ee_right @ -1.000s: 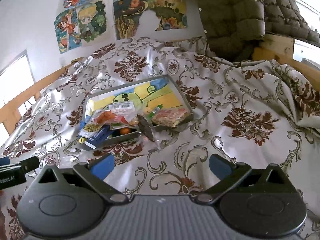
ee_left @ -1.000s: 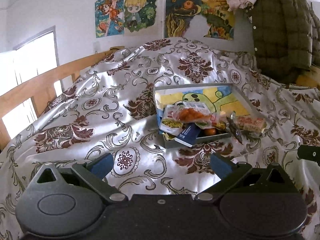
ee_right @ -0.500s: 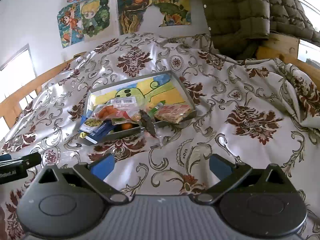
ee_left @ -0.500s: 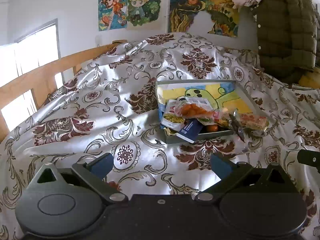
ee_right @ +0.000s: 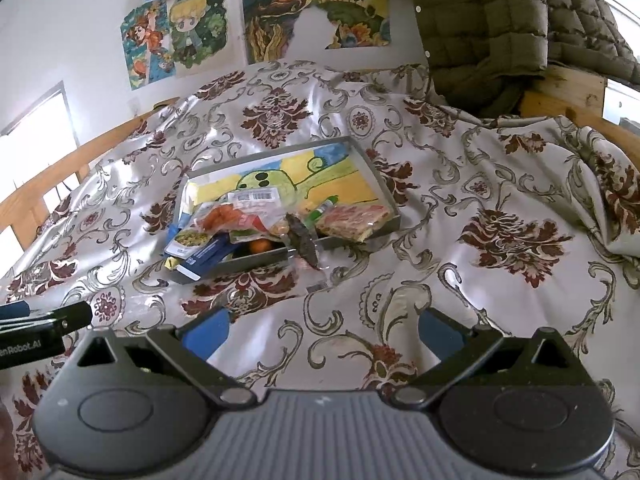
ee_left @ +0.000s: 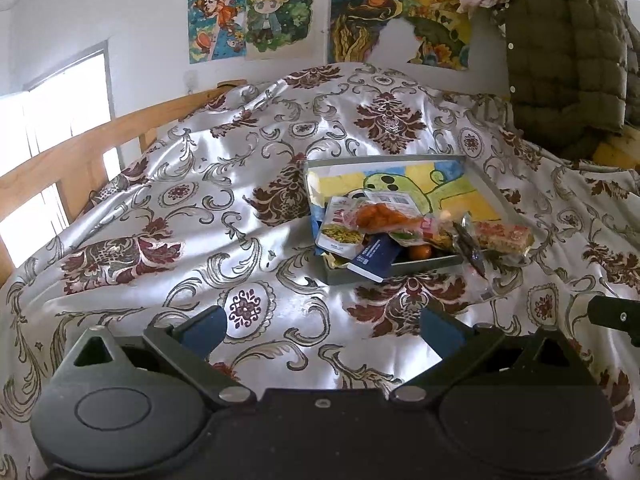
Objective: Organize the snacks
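Both grippers released, holding nothing. Tray (ee_right: 382, 188) with snack pile sits on the bedspread (ee_right: 480, 184): 12 o'clock from right gripper (ee_right: 322, 330), 1 o'clock from left gripper (ee_left: 322, 330). Dark packet (ee_right: 303, 240) overhangs near rim, long axis roughly 11–5. Right looks nearer.

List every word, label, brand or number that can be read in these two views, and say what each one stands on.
"enRobot.AI": white print, cut off at the frame edge, on the left gripper body in the right wrist view.
Barcode label on the clear snack packet: too small to read.
White print on the dark blue packet: too blurred to read.
Print on the white pouch: too small to read.
Wall posters: pictures only, no legible text.
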